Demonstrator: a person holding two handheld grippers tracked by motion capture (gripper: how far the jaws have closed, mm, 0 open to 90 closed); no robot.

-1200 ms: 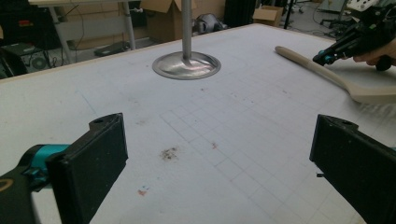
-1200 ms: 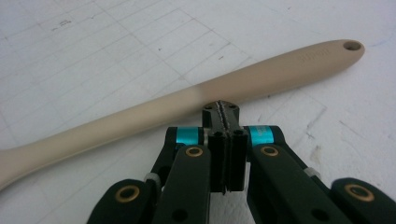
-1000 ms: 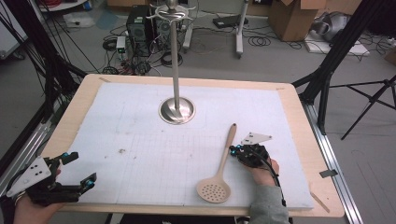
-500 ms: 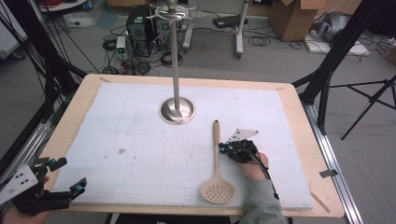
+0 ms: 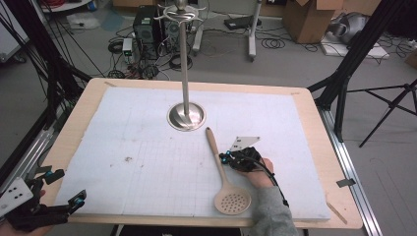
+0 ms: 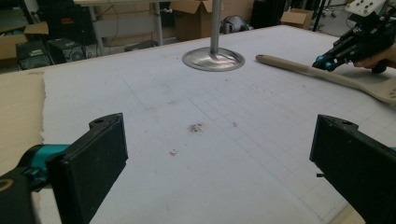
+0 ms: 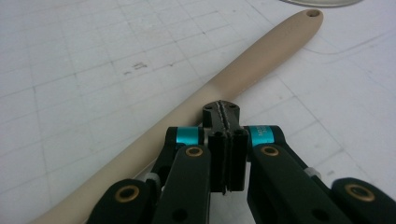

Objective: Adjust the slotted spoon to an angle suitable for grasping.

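Note:
A beige slotted spoon [image 5: 217, 153] lies flat on the white mat, its round head [image 5: 232, 201] near the front edge and its handle pointing toward the stand's base. My right gripper [image 5: 224, 158] is shut with nothing between its jaws, and its closed tips rest against the right side of the handle. In the right gripper view the shut tips [image 7: 222, 112] sit right at the handle [image 7: 247, 77]. My left gripper [image 5: 68, 186] hangs open over the mat's front left corner, with nothing between its jaws [image 6: 222, 140]. From there the spoon [image 6: 299, 70] and the right gripper [image 6: 329, 60] appear at far right.
A metal stand with a round base [image 5: 186, 117] and a tall pole [image 5: 184, 64] topped by hooks stands at the mat's back centre. A wooden table rim [image 5: 322, 142] frames the mat. Small dark stains [image 5: 129, 159] mark the mat left of centre.
My right gripper has moved left with its shut tips on the handle. The spoon's handle has swung left toward the stand's base, while its head stayed near the front edge. The left gripper barely shifted.

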